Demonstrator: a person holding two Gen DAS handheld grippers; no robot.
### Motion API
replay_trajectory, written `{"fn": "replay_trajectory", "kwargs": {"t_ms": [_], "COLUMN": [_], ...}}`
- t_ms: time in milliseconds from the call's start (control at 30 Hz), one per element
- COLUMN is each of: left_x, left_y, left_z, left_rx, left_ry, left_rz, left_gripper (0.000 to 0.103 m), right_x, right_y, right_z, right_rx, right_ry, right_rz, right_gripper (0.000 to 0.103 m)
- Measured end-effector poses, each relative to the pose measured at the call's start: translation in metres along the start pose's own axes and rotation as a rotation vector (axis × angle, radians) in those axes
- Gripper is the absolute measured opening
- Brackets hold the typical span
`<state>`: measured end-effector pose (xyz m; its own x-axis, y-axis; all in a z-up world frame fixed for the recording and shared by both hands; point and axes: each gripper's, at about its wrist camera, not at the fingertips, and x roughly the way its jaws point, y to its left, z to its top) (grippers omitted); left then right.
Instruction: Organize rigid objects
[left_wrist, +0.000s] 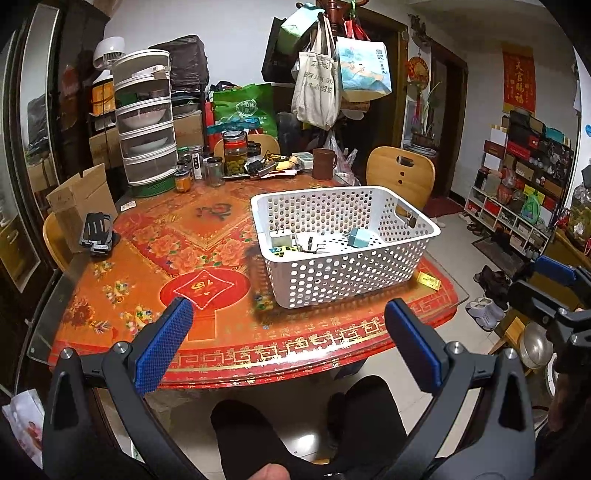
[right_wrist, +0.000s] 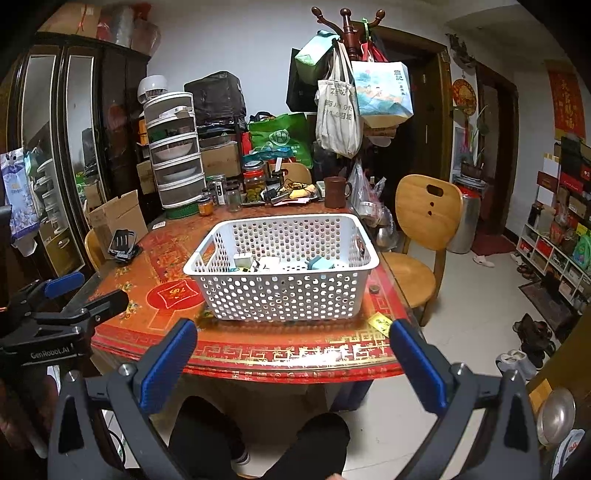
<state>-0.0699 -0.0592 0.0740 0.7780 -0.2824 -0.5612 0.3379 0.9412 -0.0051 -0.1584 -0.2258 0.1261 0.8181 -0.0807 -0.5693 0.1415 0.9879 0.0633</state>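
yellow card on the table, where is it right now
The yellow card lies flat on the table near its front right edge, just outside the white basket's front right corner; in the left wrist view it sits right of the basket.

Perforated white plastic basket (left_wrist: 354, 280) sits on the table's (left_wrist: 110, 332) glossy glass top; behind the basket a smooth wooden chair (left_wrist: 400, 173) and cloth bags (left_wrist: 316, 88).
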Motion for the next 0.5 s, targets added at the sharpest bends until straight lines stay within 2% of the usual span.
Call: {"fn": "replay_trajectory", "kwargs": {"t_ms": [500], "left_x": [0.0017], "left_y": [0.0009], "left_z": [-0.0001], "left_rx": [0.006], "left_ry": [0.0], "left_rz": [0.002], "left_gripper": [0.102], "right_x": [0.0039], "right_y": [0.0004], "right_z": [-0.0018], "right_rx": [0.0], "right_ry": [0.011], "right_rz": [0.005], "right_gripper": [0.103]}}
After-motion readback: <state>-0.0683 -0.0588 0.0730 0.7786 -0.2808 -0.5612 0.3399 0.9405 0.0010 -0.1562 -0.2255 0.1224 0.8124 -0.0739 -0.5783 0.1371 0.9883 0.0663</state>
